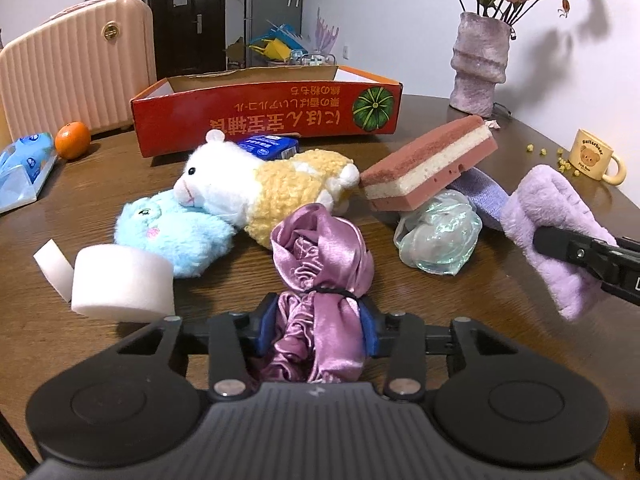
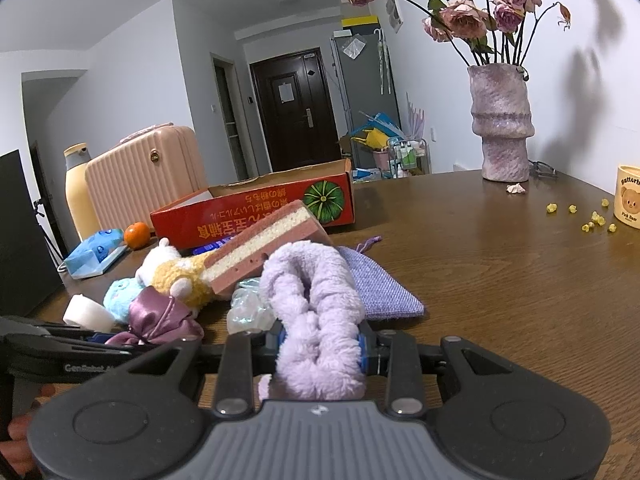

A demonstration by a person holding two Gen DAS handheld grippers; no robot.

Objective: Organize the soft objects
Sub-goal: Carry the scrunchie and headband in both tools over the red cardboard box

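Satin scrunchie (image 1: 320, 280) fills left jaws, lilac fleece (image 2: 316, 320) right; table's right edge (image 2: 520, 280) bare

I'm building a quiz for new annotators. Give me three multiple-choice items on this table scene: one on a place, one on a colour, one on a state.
1. Where does the pink-and-cream sponge lie?
A. Inside the red box
B. Propped on the clear plastic bag and purple pouch
C. Under the white foam roll

2. What colour is the fluffy cloth in the right gripper?
A. Lilac
B. Orange
C. Green

3. What is the state of the left gripper?
A. Open above the table
B. Shut on the blue plush
C. Shut on the satin cloth

Answers:
1 B: the sponge tilts up off the clear plastic bag and purple pouch, in front of the red box.
2 A: the fluffy cloth between its fingers is pale lilac.
3 C: its blue pads pinch the satin cloth.
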